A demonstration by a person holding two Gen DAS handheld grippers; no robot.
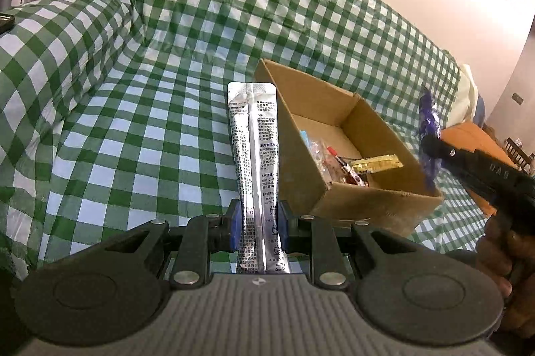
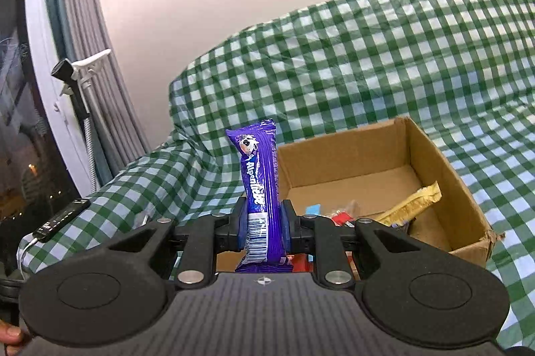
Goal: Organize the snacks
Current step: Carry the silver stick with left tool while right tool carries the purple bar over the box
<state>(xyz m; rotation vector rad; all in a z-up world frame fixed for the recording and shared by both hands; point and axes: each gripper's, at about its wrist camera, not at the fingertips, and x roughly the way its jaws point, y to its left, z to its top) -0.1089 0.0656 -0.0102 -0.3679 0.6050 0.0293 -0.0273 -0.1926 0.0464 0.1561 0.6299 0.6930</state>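
Observation:
My left gripper point(image 1: 259, 227) is shut on a long silver sachet point(image 1: 254, 148) printed with black text; it stands upright between the blue pads, just left of an open cardboard box point(image 1: 378, 199). My right gripper point(image 2: 260, 225) is shut on a purple candy pack point(image 2: 259, 182), held upright at the box's point(image 2: 444, 168) near left side. In the left wrist view the right gripper point(image 1: 434, 145) and its purple pack point(image 1: 429, 118) hang by the box's right wall. Inside the box lie a yellow wrapper point(image 1: 378, 163), a red packet point(image 1: 347, 168) and several small sweets.
The box rests on a sofa draped in green-and-white checked cloth point(image 1: 150, 122). A black remote point(image 2: 62, 219) lies on the sofa arm near a window with grey curtains point(image 2: 83, 21) and a clip stand point(image 2: 80, 72). A wooden table point(image 1: 468, 135) stands at the right.

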